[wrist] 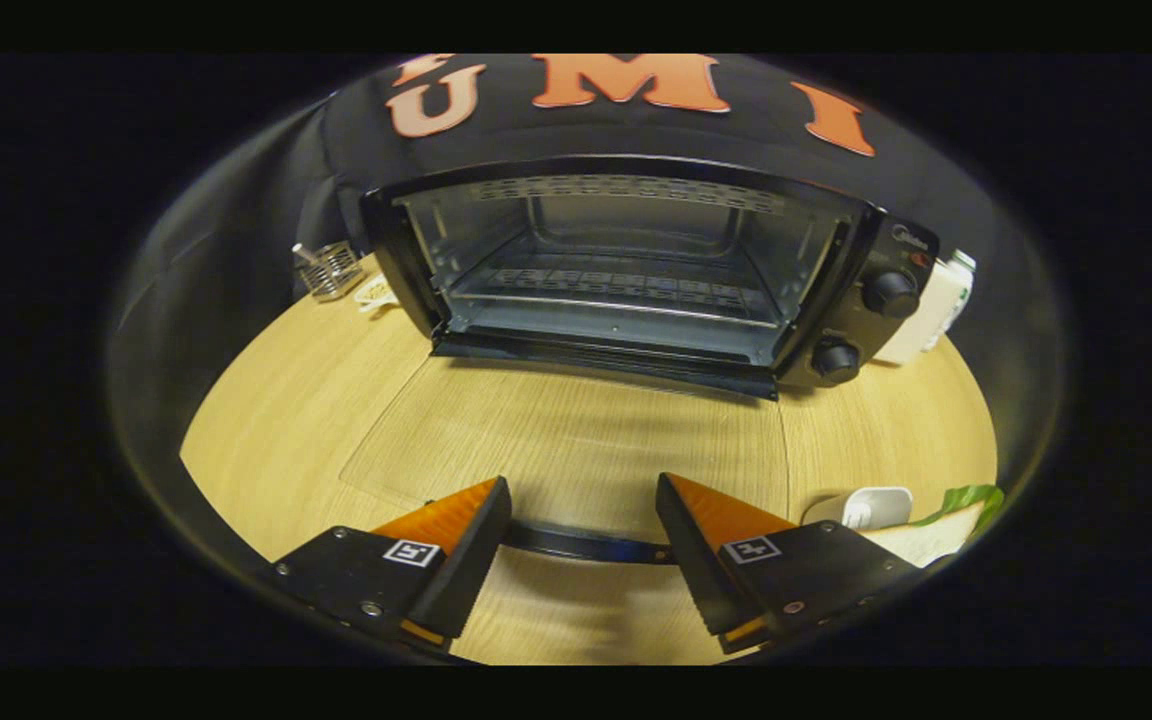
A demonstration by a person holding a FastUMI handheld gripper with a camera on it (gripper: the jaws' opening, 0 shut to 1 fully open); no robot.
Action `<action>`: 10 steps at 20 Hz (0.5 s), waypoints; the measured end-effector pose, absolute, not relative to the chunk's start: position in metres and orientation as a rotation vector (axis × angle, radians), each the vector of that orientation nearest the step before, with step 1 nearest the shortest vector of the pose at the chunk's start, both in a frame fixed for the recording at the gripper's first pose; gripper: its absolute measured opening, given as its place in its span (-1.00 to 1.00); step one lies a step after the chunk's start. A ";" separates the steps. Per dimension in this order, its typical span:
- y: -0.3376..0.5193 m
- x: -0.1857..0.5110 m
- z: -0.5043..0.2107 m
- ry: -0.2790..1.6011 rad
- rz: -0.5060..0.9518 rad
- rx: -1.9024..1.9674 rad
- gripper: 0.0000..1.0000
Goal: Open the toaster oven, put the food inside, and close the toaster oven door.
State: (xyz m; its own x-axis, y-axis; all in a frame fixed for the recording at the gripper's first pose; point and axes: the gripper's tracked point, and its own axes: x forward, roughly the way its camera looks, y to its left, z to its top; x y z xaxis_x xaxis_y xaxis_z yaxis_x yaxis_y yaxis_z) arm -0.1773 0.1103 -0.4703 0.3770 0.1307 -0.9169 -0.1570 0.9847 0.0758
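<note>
The black toaster oven (626,265) stands at the back of the wooden table with its door open. Its glass door (576,430) lies folded flat toward me, and the wood shows through it. The cavity holds a wire rack (616,285) with nothing on it. The door's dark handle (586,545) runs across just behind my fingertips. My gripper (583,485) is open above the door's near edge, with nothing between the fingers. To the right of the right finger lies the food (936,535), pale bread with a green leaf, partly cut off.
Two knobs (891,293) sit on the oven's right panel. A white bottle (941,300) stands to the right of the oven. A small wire basket (329,268) and a white item (376,292) are to its left. A white object (866,506) lies by the food.
</note>
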 end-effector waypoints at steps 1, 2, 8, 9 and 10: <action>0.112 -0.180 -0.471 1.177 0.189 -0.021 0.76; 0.109 -0.184 -0.468 1.193 0.185 -0.019 0.77; 0.084 -0.194 -0.421 1.207 0.131 0.127 0.75; 0.075 -0.194 -0.410 1.190 0.119 0.149 0.75; 0.064 -0.192 -0.401 1.177 0.099 0.162 0.74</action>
